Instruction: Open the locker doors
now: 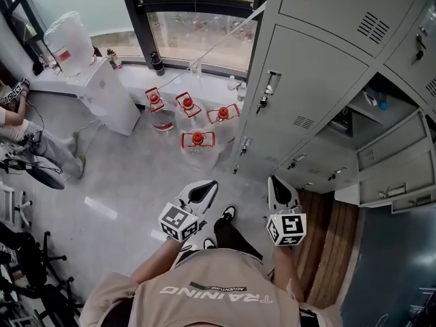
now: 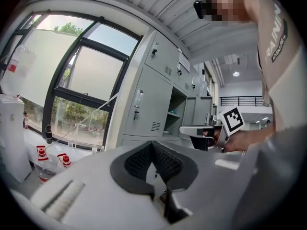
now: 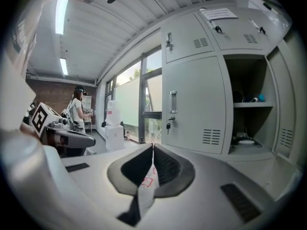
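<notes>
A bank of grey lockers point(image 1: 320, 80) stands to my right. The tall door point(image 1: 310, 90) with a handle and key point(image 1: 268, 87) is closed; the compartment beside it point(image 1: 371, 104) stands open with its door point(image 1: 392, 142) swung out. My left gripper point(image 1: 212, 184) and right gripper point(image 1: 272, 180) are held low in front of me, short of the lockers, both shut with nothing between the jaws. In the right gripper view the shut gripper point(image 3: 153, 146) faces the closed door point(image 3: 192, 109) and the open shelves point(image 3: 247, 119). In the left gripper view the shut gripper point(image 2: 152, 143) faces the lockers point(image 2: 148, 104).
Several water bottles with red caps point(image 1: 197, 139) stand on the floor by the window. A white water dispenser point(image 1: 112, 94) is at the left. A seated person point(image 1: 20, 135) and chairs point(image 1: 27, 264) are at the far left. Another person point(image 3: 76, 110) stands far behind.
</notes>
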A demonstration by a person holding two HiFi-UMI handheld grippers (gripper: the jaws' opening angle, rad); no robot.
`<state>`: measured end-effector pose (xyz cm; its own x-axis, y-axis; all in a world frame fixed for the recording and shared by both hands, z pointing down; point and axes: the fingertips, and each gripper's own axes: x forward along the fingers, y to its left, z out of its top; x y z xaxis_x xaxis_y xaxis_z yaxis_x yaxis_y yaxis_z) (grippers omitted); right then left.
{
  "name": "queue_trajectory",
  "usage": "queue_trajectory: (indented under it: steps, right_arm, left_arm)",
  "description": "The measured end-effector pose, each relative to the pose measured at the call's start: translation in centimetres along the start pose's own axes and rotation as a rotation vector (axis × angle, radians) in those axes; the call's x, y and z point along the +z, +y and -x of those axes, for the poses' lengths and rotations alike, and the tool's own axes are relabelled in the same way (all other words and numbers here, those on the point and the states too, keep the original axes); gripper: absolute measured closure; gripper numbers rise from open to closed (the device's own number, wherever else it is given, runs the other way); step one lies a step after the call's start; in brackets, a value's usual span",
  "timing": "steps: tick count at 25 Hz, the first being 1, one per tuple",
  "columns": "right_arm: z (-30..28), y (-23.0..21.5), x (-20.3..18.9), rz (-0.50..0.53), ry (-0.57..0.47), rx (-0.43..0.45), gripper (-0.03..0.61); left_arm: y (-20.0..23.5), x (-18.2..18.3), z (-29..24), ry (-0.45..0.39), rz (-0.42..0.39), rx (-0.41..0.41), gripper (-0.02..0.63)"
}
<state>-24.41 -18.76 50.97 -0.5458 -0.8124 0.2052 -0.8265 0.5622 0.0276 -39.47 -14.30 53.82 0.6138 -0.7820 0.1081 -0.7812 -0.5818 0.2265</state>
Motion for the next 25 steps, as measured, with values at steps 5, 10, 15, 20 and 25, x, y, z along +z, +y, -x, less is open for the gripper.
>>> queue_trajectory:
  steps: [5,10,15,20,25]
  right_arm:
    - [-7.8,-3.1,2.7,0.000,-0.075,0.012,0.566]
    - [-13.4,-4.6,8.4,0.028,-0.194,0.040,0.566]
    - [-17.2,-6.2,12.0,0.090,-0.237,0.022,0.565]
    - [-19.3,-7.2,13.8,0.116,-0.215,-0.075,0.565]
    - [-20.8,-7.1,14.4,0.071,-0.198,-0.146,0.500]
  left_arm:
    - [3.9,2.7,-4.1,0.035,-0.065,-0.013,0.607]
    - [7.5,5.5,-8.6,0.029,-0.105,-0.022,0.607]
    - [10.4,6.3,-12.1,0.006,-0.085,-0.039,0.607]
    - [13.8,7.7,-13.2,0.008,-0.075,-0.088,0.607]
    - [16.0,8.5,-13.6,0.037,-0.078,-0.182,0.607]
